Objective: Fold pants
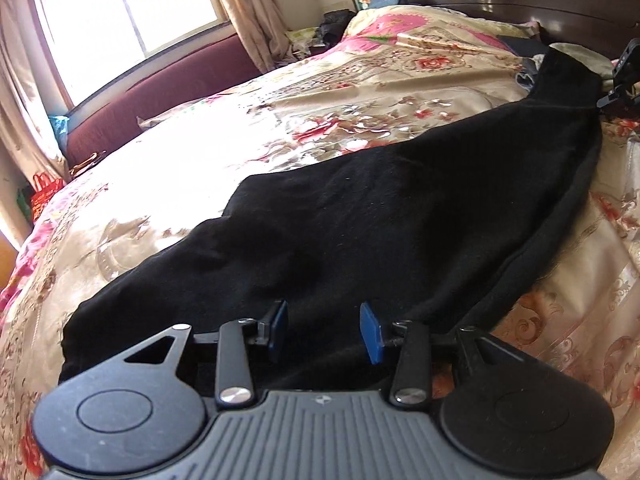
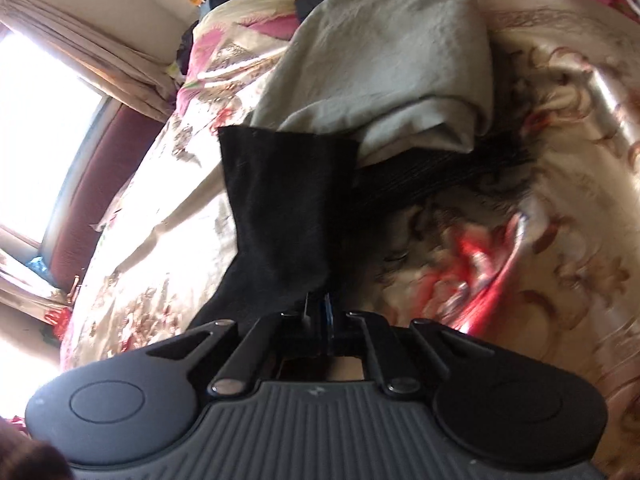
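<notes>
One fold in, by my guess, maybe: the black pants (image 1: pixel 360 216) look already doubled leg over leg, lying as one long dark strip across the bed's floral bedspread (image 1: pixel 280 92), wide end near the left camera and narrowing toward the far side. So the lengthwise half seems done and the crosswise folds are what's left, at least as far as I can judge. The right hand-held gripper (image 2: pixel 318 308) is clamped tight on the narrow end of the pants, and in its own view a flap of black fabric stands up from the pinch, so that end is lifted off the bed rather than lying flat. The left hand-held gripper (image 1: pixel 326 330) sits at the wide end with its blue pads (image 1: pixel 370 332) spread apart and nothing between them, just above or on the cloth, can't tell if it touches. Just past the lifted end there's a beige folded garment (image 2: pixel 384 60) on the bedspread, touching or nearly touching the pants. Further out, a window (image 1: pixel 120 12) with curtains (image 1: pixel 248 12) and a maroon padded bench (image 1: pixel 160 96) along the wall.
</notes>
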A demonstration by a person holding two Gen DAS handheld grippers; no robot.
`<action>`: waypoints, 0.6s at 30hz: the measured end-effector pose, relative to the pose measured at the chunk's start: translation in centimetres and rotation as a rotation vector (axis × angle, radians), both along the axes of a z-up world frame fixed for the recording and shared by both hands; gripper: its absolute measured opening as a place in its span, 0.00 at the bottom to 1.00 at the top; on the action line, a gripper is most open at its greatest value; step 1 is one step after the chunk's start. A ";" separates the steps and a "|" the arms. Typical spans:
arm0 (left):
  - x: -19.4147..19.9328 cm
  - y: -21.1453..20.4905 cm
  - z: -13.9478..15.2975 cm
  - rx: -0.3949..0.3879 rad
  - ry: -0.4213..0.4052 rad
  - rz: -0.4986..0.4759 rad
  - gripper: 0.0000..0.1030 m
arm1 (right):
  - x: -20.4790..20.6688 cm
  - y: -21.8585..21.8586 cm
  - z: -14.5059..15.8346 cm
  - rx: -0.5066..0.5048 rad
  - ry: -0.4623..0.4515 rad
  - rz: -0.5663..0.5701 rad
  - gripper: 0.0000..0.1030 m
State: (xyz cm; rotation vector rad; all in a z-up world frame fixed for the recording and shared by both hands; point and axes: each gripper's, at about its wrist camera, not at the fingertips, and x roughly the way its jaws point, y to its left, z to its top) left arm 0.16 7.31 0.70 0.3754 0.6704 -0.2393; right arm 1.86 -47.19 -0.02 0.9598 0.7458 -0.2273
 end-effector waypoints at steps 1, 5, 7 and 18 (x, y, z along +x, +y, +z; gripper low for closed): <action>-0.2 0.2 0.0 -0.003 -0.010 0.003 0.53 | 0.2 0.5 0.0 -0.007 -0.001 0.006 0.20; -0.5 0.0 -0.4 -0.014 -0.011 -0.010 0.53 | 0.6 0.9 -0.4 -0.045 0.012 -0.015 0.52; -0.6 -0.5 -0.5 -0.013 -0.007 -0.023 0.53 | 0.3 0.4 -0.7 -0.045 0.015 -0.052 0.51; 0.4 -2.9 -0.3 0.025 0.016 -0.056 0.53 | 5.2 0.8 -3.5 0.005 -0.019 -0.022 0.74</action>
